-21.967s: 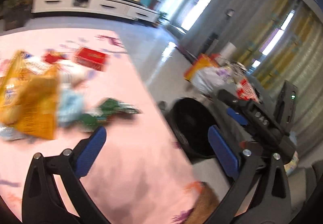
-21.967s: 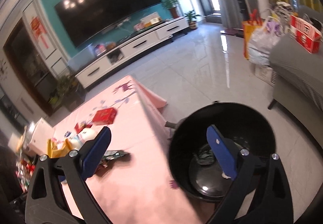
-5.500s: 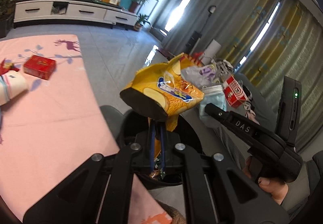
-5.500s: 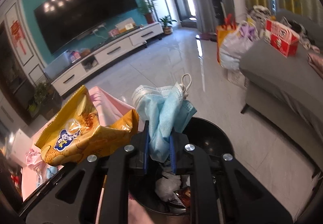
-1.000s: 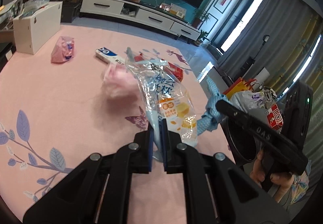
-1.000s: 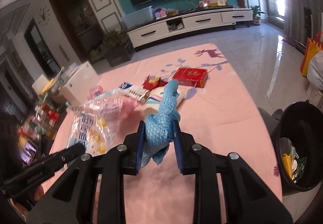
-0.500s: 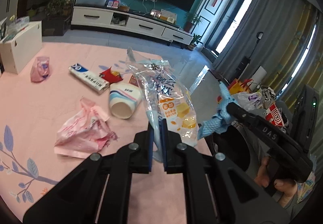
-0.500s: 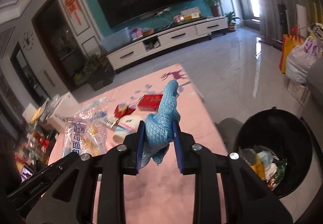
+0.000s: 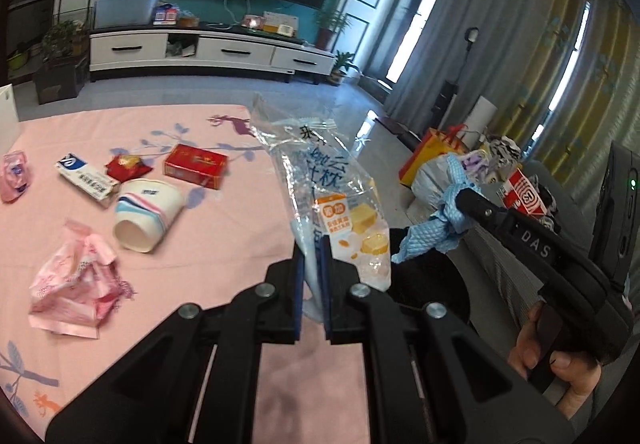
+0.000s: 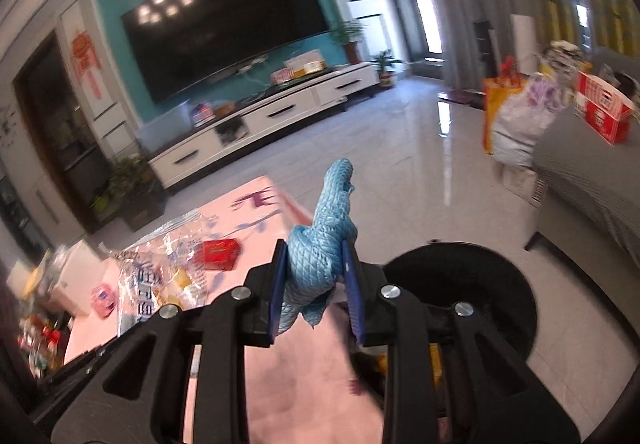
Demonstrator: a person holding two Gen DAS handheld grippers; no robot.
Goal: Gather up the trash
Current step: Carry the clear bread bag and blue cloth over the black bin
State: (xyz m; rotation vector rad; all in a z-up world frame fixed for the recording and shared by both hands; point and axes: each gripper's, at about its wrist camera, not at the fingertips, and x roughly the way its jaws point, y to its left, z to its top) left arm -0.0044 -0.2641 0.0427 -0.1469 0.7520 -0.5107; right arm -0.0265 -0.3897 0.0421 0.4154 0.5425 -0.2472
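Left view, far left of the fingers: crumpled pink wrapper [image 9: 76, 290] on the pink surface [image 9: 224, 244], then a tipped paper cup [image 9: 146, 214], a white-and-blue pack [image 9: 84, 176], a red sachet [image 9: 128, 165] and a red box [image 9: 195, 165], all well apart from the grip.

Left gripper [image 9: 314, 284]: fingers closed on the lower end of a clear plastic snack bag [image 9: 332, 196], which stands up limp above them. Judged very light, crinkly, slippery; a pinch on a bunched fold should hold better than one on a flat panel.

Right of these fingers: right gripper [image 10: 316, 284], fingers clamped on a blue quilted cloth [image 10: 320, 248], twisted into a rope. Soft, light, compressible; mid-bundle grip looks secure, loose tail hangs below.

Just right of and below those fingers: the black trash bin [image 10: 516, 292], mouth open, some litter inside. Both pieces look ready for dropping; light film may cling to the pads on release.
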